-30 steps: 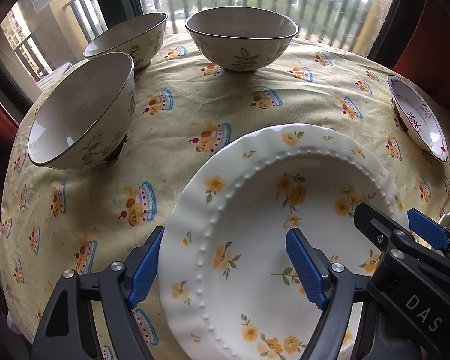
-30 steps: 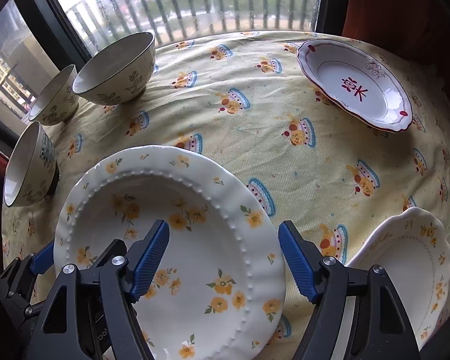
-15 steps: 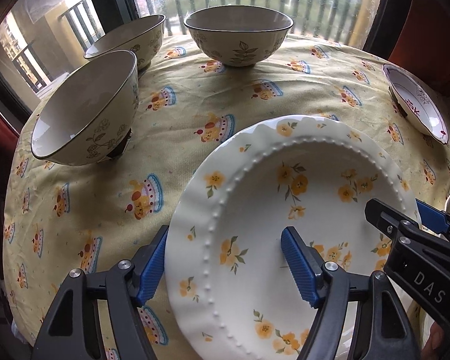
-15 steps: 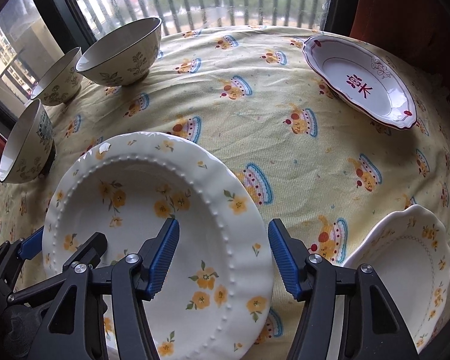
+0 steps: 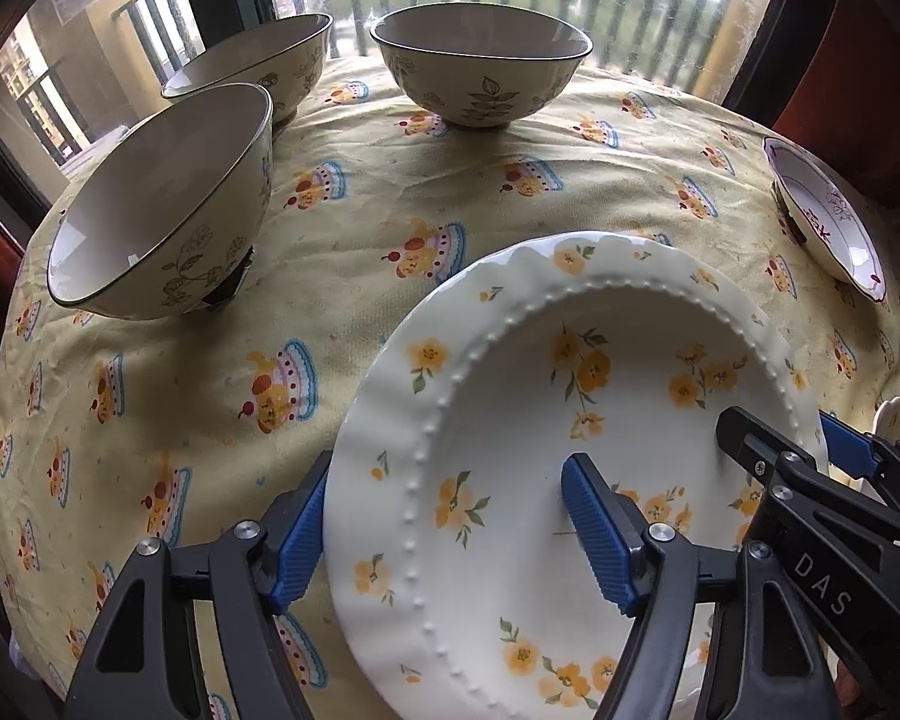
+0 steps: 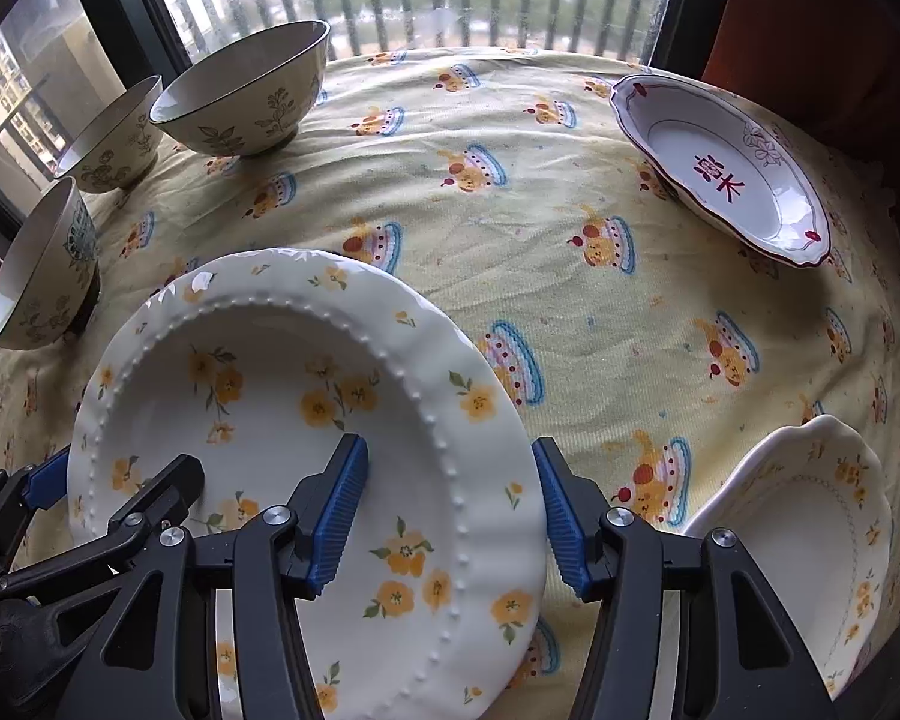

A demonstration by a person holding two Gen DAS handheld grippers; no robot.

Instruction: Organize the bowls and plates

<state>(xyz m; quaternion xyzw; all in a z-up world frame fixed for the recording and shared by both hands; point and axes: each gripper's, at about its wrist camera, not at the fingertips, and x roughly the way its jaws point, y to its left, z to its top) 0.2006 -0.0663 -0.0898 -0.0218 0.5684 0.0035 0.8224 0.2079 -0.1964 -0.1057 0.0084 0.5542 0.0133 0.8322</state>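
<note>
table [image 6: 570,300] | yellow cloth | 3 bowls [image 5: 480,69], 3 plates [image 6: 306,450]

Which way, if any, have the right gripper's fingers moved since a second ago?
Yes: the right gripper is closing; its fingers have drawn inward about the flowered plate's rim.

The left gripper [image 5: 444,531] straddles the flowered plate's [image 5: 510,420] left rim — jaws apart — with three bowls [image 5: 168,204] behind on the tabletop [image 5: 360,240].
</note>
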